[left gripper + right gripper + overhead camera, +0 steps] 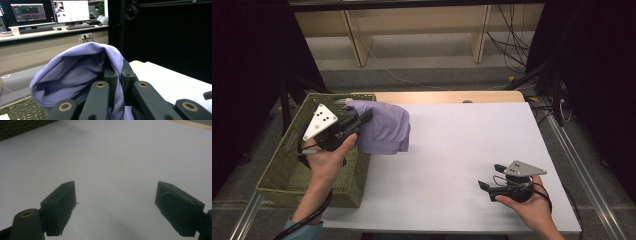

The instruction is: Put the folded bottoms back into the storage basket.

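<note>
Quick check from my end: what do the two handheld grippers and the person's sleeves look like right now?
Both are black. The left gripper and the right gripper each carry a grey three-cornered plate with dark dots. The blocky fingers hang on black links with brass-coloured pivots. A black cable trails along the left forearm, ending at a light blue sleeve cuff; thin black cables loop around the right one.
</note>
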A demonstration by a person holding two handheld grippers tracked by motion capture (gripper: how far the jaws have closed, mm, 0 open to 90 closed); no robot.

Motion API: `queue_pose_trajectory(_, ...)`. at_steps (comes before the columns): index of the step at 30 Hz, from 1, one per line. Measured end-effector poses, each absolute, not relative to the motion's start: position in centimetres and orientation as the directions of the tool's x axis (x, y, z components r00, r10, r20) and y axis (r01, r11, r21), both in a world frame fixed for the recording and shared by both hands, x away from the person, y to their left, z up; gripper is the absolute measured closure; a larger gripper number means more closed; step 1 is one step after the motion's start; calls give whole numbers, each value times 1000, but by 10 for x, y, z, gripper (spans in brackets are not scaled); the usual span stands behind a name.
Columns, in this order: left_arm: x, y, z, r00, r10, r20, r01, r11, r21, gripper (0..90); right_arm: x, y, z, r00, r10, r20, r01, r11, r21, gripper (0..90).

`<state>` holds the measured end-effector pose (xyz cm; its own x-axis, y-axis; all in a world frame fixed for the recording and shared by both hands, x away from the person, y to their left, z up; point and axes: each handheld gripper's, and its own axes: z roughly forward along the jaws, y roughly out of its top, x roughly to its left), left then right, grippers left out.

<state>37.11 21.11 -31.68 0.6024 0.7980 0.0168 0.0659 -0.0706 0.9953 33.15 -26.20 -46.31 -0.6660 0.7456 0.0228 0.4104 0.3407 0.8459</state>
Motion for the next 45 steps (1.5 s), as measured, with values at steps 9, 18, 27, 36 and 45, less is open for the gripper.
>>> queue_pose_trajectory(9, 371, 212, -316, 601, 799, 10, 71, -66, 995, 859, 331, -262, -463, -666, 745, 23, 410, 341, 846, 180)
queue_pose_trajectory(18, 371, 217, -314, 592, 806, 8, 67, -59, 996, 859, 331, -262, -463, -666, 745, 23, 410, 340, 846, 180)
queue_pose_trajectory(27, 370, 222, -310, 586, 810, 10, 60, -55, 997, 860, 331, -262, -463, -666, 745, 24, 411, 341, 846, 180)
queue_pose_trajectory(36, 369, 225, -308, 581, 814, 8, 57, -51, 997, 859, 332, -262, -463, -666, 745, 23, 411, 341, 845, 180)
queue_pose_trajectory(45, 369, 230, -305, 573, 820, 7, 53, -45, 998, 859, 332, -262, -463, -666, 745, 24, 412, 341, 845, 180)
